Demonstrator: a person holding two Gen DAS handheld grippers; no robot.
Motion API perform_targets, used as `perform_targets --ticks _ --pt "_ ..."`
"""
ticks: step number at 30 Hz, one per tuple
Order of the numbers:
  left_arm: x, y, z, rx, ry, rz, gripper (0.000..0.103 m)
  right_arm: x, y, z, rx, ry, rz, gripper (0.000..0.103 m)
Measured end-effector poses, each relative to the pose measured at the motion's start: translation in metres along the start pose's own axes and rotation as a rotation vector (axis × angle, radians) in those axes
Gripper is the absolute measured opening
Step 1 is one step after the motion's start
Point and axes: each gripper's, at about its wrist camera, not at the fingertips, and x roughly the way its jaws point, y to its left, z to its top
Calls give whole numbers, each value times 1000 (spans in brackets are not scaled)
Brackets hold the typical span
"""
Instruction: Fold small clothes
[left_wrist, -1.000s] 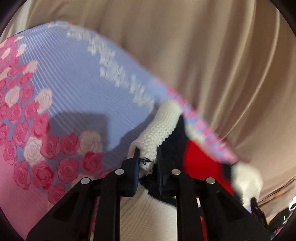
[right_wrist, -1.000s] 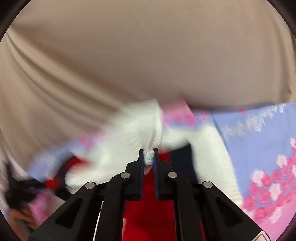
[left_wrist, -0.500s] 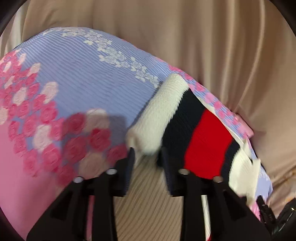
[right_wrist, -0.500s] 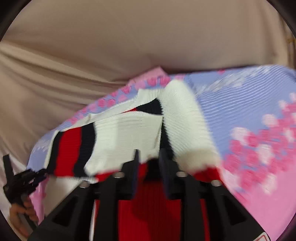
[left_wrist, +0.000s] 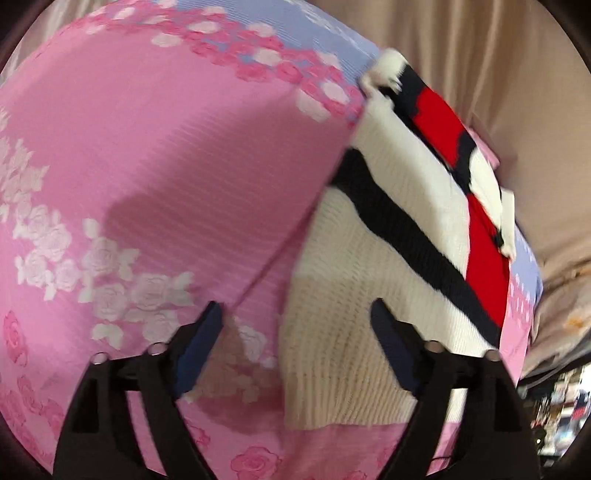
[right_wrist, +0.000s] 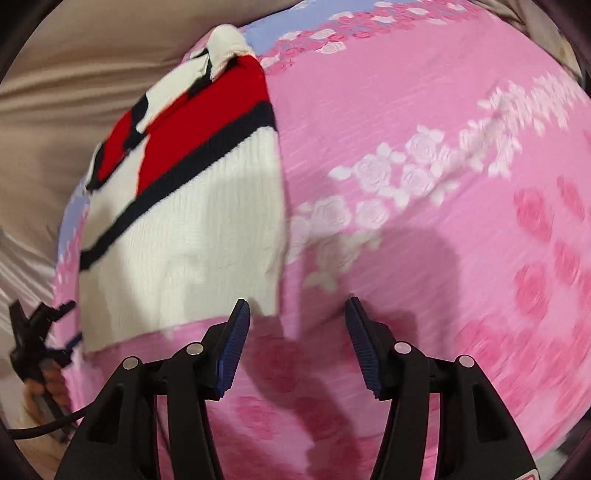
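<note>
while both jaws are opening with nothing between them, the striped sweater (left_wrist: 388, 258) lies flat on the pink floral bedspread (left_wrist: 166, 147). from the left hand-held gripper (left_wrist: 295, 325) it runs toward 1 o'clock; from the right hand-held gripper (right_wrist: 295, 317) toward 11 o'clock. its long axis points away, its near hem just beyond each, about equally close.

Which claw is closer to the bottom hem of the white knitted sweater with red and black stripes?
Left. The left claw straddles the sweater hem edge, jaws opening; the right claw hangs just beside its corner, over the pink sheet.
</note>
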Motion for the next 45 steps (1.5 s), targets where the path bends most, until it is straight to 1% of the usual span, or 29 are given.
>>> perform_targets --ticks 1,3,4,5,6,7,8,9,10,11,13,16,19,22,24,25,28,30,31,32,33,35,38,40,41,42,43,44,45 --pt "3 -6 0 18 6 7 86 -1 3 -3 8 -11 6 57" --pt "10 -19 3 56 43 -32 86 8 13 -1 30 -44 28 60" --pt "12 -25 4 73 51 -25 85 10 17 1 42 -67 15 63" --pt "14 -28 4 81 55 -33 82 14 22 7 50 -91 30 63" --pt "15 -31 4 89 53 -34 80 16 24 8 57 -87 45 63" --pt "15 -32 3 93 47 -18 71 17 28 12 66 -91 37 60" --pt "14 -34 1 113 38 -3 54 19 31 17 68 -91 50 55" --pt "14 -36 0 128 43 3 42 22 34 21 58 -77 74 24" --pt "15 -36 -1 130 59 8 14 23 37 27 39 -50 72 8" --pt "13 -35 -3 111 69 -9 9 20 38 28 29 -53 74 8" --pt "0 -30 -5 77 37 -12 8 0 43 29 -14 -104 89 7" --pt "-30 -30 -12 97 -7 -26 7 -37 48 23 -100 -146 92 6" --pt "-61 -32 -27 107 -23 -47 7 -62 41 6 -165 -126 90 6" --pt "-91 -24 -63 122 -2 -29 6 -78 27 -22 -223 -60 70 6" --pt "-103 -16 -91 138 35 -7 6 -85 10 -49 -260 28 53 6" --pt "-111 -9 -115 148 76 14 6 -87 2 -61 -277 71 48 6" --pt "-127 11 -170 153 200 64 6 -103 -27 -121 -384 294 34 6" --pt "-139 24 -209 145 308 86 6 -117 -40 -148 -415 394 28 6" --pt "-148 28 -224 143 347 104 6 -124 -45 -157 -420 434 30 6" --pt "-155 29 -228 136 358 105 6 -134 -48 -162 -416 457 45 6" --pt "-162 29 -226 129 351 98 6 -142 -46 -158 -409 450 64 6" --pt "-178 16 -196 132 273 67 6 -158 -30 -124 -409 344 119 6" --pt "-182 -24 -114 197 90 -50 6 -167 6 -36 -420 54 175 6" --pt "-173 -53 -63 252 -42 -75 6 -159 18 12 -383 -102 202 6" --pt "-159 -73 -29 285 -112 -72 7 -145 25 44 -340 -183 213 8" --pt "-148 -82 -10 296 -139 -66 8 -127 34 69 -298 -230 195 12" --pt "-134 -91 10 300 -168 -44 9 -117 38 83 -271 -247 164 14" --pt "-120 -98 29 286 -204 -8 14 -102 44 102 -223 -258 84 16" --pt "-108 -100 44 271 -221 1 16 -96 49 112 -194 -266 43 22"
